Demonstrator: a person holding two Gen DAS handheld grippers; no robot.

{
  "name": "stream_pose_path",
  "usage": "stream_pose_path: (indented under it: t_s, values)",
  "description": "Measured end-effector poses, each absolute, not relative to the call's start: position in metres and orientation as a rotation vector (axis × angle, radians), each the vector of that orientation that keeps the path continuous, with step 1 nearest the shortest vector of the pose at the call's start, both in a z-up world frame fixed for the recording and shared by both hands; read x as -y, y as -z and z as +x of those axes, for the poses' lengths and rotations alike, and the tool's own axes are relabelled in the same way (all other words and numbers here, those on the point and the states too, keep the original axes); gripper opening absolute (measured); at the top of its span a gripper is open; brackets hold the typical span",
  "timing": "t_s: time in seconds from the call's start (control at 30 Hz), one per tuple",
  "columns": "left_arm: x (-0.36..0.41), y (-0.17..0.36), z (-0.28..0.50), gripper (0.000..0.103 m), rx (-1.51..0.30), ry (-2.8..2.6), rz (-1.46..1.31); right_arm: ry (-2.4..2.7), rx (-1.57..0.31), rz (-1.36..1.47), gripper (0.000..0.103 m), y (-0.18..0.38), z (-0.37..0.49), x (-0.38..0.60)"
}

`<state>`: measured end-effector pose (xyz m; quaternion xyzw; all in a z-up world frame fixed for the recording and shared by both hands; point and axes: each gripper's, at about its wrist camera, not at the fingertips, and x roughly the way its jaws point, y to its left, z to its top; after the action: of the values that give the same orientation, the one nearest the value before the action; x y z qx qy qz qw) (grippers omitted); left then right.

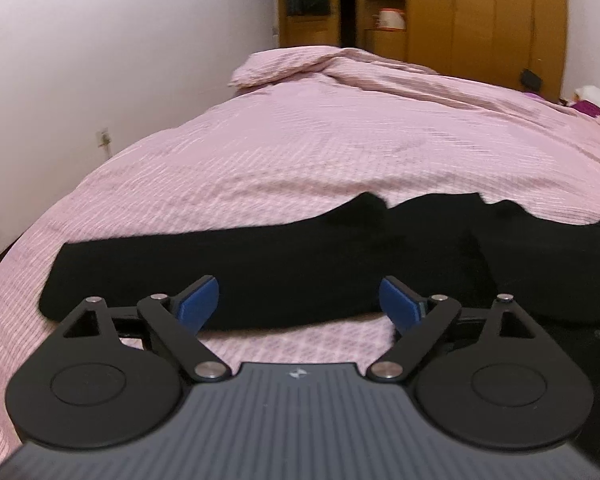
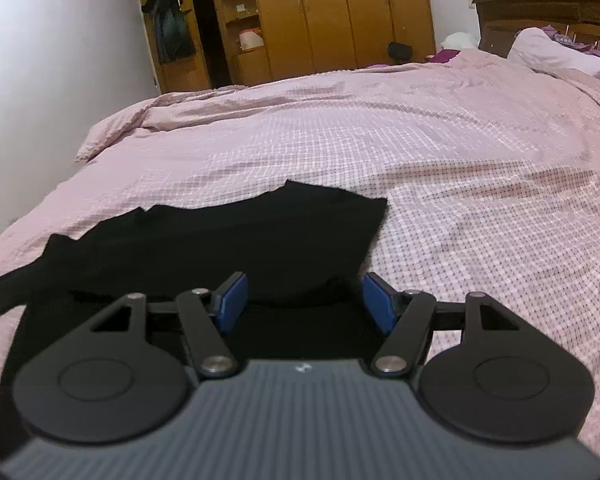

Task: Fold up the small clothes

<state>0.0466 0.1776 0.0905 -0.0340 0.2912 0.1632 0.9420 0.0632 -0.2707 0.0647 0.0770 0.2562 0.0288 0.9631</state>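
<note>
The left gripper (image 1: 299,300) has its blue pads (image 1: 199,303) spread wide with nothing between them. Directly ahead of those pads lies the black garment (image 1: 260,272), stretched across the pink checked bedcover (image 1: 320,140). Its near hem runs just past the fingertips, so the pads sit over the cloth's front edge, though whether they touch it cannot be told. From this gripper the garment reaches out to the left as a long flat band and to the right, where it rises in uneven folds with a ragged far edge. A strip of bare bedcover shows below the hem, between the fingers and the gripper body.

The right gripper (image 2: 303,300) is likewise held apart, its blue pads (image 2: 231,300) gripping nothing. The same black garment (image 2: 260,240) lies ahead and to the left of it, and dark cloth also fills the space under and between the fingers, so this gripper hangs over the garment rather than beside it. The cloth's right edge ends just ahead of the right finger; beyond that, to the right, is only bedcover (image 2: 460,160). A square corner of the garment points away from the gripper.

Far ahead of both stand the wooden wardrobe (image 2: 340,12) and, to the right, a dark headboard (image 2: 548,4) with a pale pillow (image 2: 556,54).
</note>
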Motion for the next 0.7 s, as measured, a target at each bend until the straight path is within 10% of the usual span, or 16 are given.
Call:
stream_pose_path:
  t_s: [0.7]
  values:
    - [-0.296,-0.048,0.038,0.095,-0.587,-0.526,-0.505,0.011,-0.621,0.110,0.066,-0.049,0.062,0.248]
